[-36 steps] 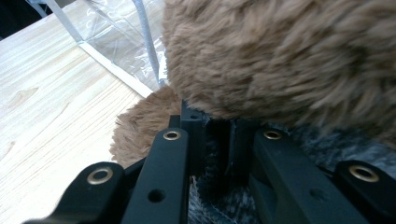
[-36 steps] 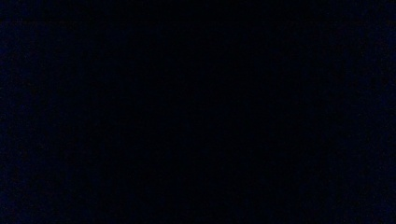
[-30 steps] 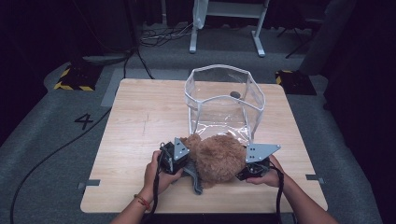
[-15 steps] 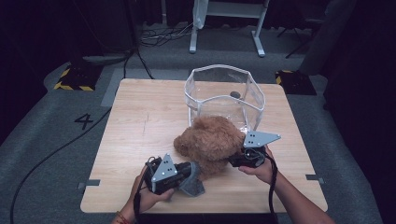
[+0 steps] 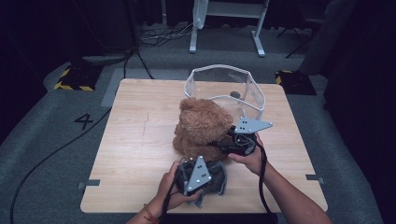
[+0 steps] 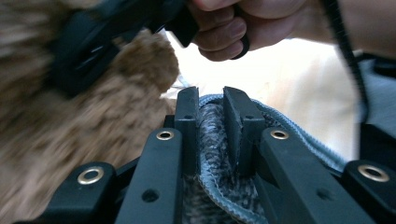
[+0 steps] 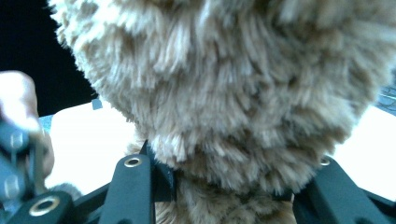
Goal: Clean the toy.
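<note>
The brown teddy bear (image 5: 201, 128) sat mid-frame on the tabletop (image 5: 135, 140), soft, light and squashy. The right gripper (image 5: 223, 144) had been closing and its fingers pinched the plush body low down, a sound grip. The left gripper (image 5: 205, 179) had its fingers clamped on a grey knit garment (image 6: 212, 140) below the bear.

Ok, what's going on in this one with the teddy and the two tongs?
A person works two tongs at a wooden table. The right tongs clamp the brown teddy bear, propped upright in front of a clear plastic bin. The left tongs pinch a grey knitted garment with a blue edge, just below the bear.
</note>
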`<action>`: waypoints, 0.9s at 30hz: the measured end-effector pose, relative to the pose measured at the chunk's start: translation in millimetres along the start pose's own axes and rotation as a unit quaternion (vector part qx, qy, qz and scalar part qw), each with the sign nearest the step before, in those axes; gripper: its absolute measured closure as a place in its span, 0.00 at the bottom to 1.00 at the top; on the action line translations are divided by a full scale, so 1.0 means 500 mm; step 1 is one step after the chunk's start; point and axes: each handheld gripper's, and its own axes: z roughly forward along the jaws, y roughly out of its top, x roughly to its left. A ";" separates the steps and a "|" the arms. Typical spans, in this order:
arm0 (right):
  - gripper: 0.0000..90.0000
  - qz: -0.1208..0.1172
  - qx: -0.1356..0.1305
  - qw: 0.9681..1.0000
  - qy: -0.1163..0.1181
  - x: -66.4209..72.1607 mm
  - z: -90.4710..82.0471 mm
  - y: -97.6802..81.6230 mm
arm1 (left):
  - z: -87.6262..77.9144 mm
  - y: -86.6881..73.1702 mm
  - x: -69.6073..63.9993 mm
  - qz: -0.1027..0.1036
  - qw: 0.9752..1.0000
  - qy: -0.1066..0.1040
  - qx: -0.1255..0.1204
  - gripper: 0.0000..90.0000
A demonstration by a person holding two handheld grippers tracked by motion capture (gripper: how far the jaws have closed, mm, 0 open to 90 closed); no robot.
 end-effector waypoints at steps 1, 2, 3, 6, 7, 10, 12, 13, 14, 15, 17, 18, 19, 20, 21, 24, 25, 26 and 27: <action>0.62 0.002 -0.001 1.000 -0.001 -0.002 0.001 0.002 | 0.013 0.000 -0.005 0.017 1.000 0.023 0.011 0.86; 0.62 0.006 -0.002 1.000 -0.001 -0.004 0.001 0.004 | 0.025 -0.002 -0.008 0.028 0.999 0.037 0.020 0.86; 0.62 0.008 -0.005 1.000 -0.001 -0.007 0.001 0.006 | 0.035 -0.005 -0.012 0.035 0.998 0.047 0.029 0.87; 0.62 0.016 -0.011 1.000 -0.003 -0.014 -0.001 0.013 | 0.052 -0.023 -0.015 0.046 0.995 0.071 0.048 0.88; 0.63 0.017 -0.014 1.000 -0.005 -0.017 -0.003 0.015 | 0.054 -0.031 -0.010 0.038 0.995 0.070 0.054 0.89; 0.63 0.023 -0.023 0.999 -0.006 -0.027 -0.011 0.020 | 0.051 -0.059 0.007 0.022 0.995 0.069 0.066 0.90; 0.63 0.029 -0.025 0.999 -0.011 -0.031 -0.015 0.021 | 0.043 -0.077 0.021 0.004 0.995 0.063 0.071 0.91; 0.63 0.031 -0.026 0.999 -0.014 -0.034 -0.016 0.020 | 0.037 -0.086 0.026 -0.005 0.996 0.061 0.070 0.92; 0.63 0.034 -0.031 0.999 -0.014 -0.036 -0.017 0.020 | 0.033 -0.094 0.032 -0.010 0.995 0.061 0.077 0.92; 0.63 0.037 -0.031 0.999 -0.015 -0.038 -0.019 0.020 | 0.027 -0.102 0.038 -0.010 0.995 0.061 0.084 0.93; 0.63 0.039 -0.035 0.999 -0.014 -0.041 -0.021 0.020 | 0.013 -0.119 0.051 -0.027 0.994 0.058 0.089 0.94; 0.63 0.041 -0.035 0.998 -0.015 -0.042 -0.023 0.020 | 0.005 -0.127 0.059 -0.032 0.993 0.061 0.093 0.94; 0.63 0.041 -0.036 0.998 -0.015 -0.043 -0.024 0.020 | -0.003 -0.136 0.068 -0.042 0.992 0.067 0.094 0.94; 0.63 0.041 -0.037 0.998 -0.014 -0.043 -0.027 0.021 | -0.014 -0.146 0.080 -0.058 0.992 0.066 0.092 0.94; 0.63 0.042 -0.039 0.998 -0.013 -0.044 -0.029 0.021 | -0.024 -0.155 0.092 -0.075 0.991 0.069 0.090 0.94; 0.63 0.041 -0.042 0.998 -0.011 -0.044 -0.035 0.020 | -0.048 -0.175 0.129 -0.123 0.985 0.090 0.075 0.94; 0.63 0.041 -0.042 0.998 -0.009 -0.043 -0.035 0.020 | -0.052 -0.178 0.140 -0.137 0.984 0.096 0.067 0.94; 0.63 0.040 -0.041 0.998 -0.007 -0.043 -0.035 0.019 | -0.055 -0.178 0.149 -0.145 0.982 0.101 0.059 0.94; 0.64 0.040 -0.041 0.998 -0.007 -0.042 -0.035 0.019 | -0.055 -0.176 0.156 -0.149 0.982 0.107 0.053 0.94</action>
